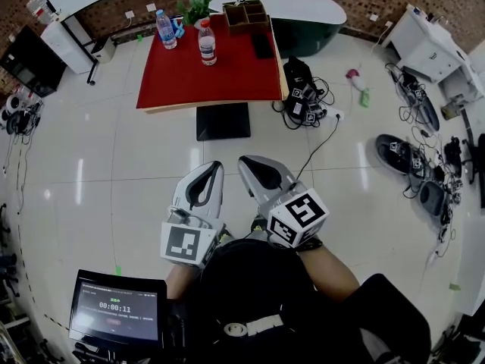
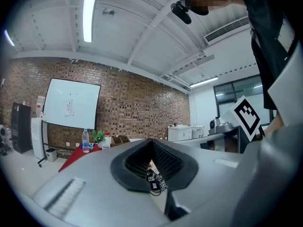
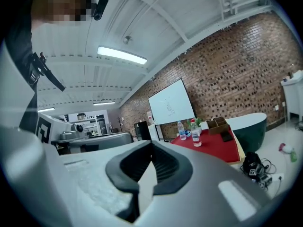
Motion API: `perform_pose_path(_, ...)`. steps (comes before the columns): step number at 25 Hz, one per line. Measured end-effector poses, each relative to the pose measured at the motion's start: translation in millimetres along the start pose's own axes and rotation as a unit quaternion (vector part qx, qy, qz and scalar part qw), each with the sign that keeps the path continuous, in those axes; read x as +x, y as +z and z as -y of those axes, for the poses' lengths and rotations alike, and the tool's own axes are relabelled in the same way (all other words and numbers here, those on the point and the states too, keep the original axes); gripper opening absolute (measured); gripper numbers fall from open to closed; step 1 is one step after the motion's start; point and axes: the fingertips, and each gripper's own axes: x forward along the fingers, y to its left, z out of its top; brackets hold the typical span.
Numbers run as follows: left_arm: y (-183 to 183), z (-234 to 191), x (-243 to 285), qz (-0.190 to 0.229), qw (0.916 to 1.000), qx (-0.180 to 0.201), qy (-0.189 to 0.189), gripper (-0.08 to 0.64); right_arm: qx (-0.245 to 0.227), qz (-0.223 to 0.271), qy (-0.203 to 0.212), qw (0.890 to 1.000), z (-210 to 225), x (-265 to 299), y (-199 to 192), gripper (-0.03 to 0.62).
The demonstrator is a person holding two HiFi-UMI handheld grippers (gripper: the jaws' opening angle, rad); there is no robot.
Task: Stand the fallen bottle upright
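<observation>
The bottle with the red cap (image 1: 207, 42) and the bottle with the blue label (image 1: 166, 29) both seem to stand upright on the red table (image 1: 227, 78) (they are small and far away in every view). The left gripper (image 1: 214, 168) and the right gripper (image 1: 248, 163) are side by side above the white floor (image 1: 114, 165), well apart from the table. Each has its jaws together, with nothing between them.

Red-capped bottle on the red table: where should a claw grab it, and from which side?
Probably around the middle of the red-capped bottle, coming in level from the table's near edge. It stands upright, with bare red table in front, while the plant and blue-labelled bottle stand beyond and left of it.
</observation>
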Motion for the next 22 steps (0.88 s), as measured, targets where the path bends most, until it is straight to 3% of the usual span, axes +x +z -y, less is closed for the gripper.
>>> perform_pose_path(7, 3.8, 2.4, 2.9, 0.004, 1.0, -0.002, -0.002, 0.0, -0.034, 0.0, 0.004, 0.999, -5.1, 1.4, 5.3, 0.003)
perform_pose_path(22, 6.2, 1.3, 5.4, 0.015, 0.9999, -0.002, -0.006, 0.0, -0.044, -0.002, 0.013, 0.999, -9.4, 6.0, 5.7, 0.003)
